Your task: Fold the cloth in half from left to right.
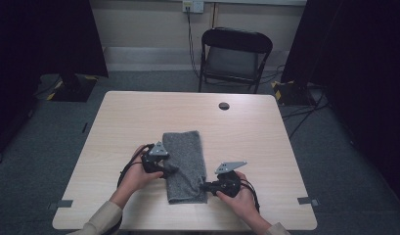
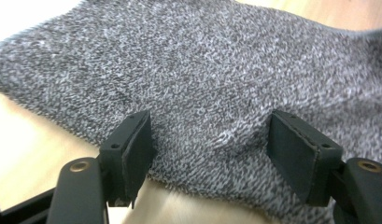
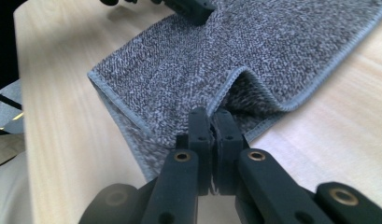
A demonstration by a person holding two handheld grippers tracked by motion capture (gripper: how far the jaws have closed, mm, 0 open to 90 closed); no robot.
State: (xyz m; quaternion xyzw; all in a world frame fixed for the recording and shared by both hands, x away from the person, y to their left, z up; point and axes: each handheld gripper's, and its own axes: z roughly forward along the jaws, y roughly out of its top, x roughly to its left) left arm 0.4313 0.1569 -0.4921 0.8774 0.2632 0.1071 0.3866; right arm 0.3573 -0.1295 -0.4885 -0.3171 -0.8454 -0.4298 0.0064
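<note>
A grey knitted towel [image 1: 185, 161] lies folded lengthwise on the light wooden table [image 1: 139, 112]. My left gripper [image 1: 170, 169] is at the towel's left edge. In the left gripper view its jaws [image 2: 212, 149] stand wide apart over the towel [image 2: 216, 70], with the cloth edge between the pads and not pinched. My right gripper [image 1: 203, 186] is at the towel's near right corner. In the right gripper view its jaws [image 3: 212, 119] are shut on the hemmed edge of the towel [image 3: 254, 51], and the cloth is raised in a small fold there.
A dark round cable hole [image 1: 224, 105] sits near the table's far edge. A black folding chair [image 1: 234, 54] stands beyond the table. Grey tape marks [image 1: 65, 203] lie near the front corners. The left gripper's tip [image 3: 188, 7] shows at the top of the right gripper view.
</note>
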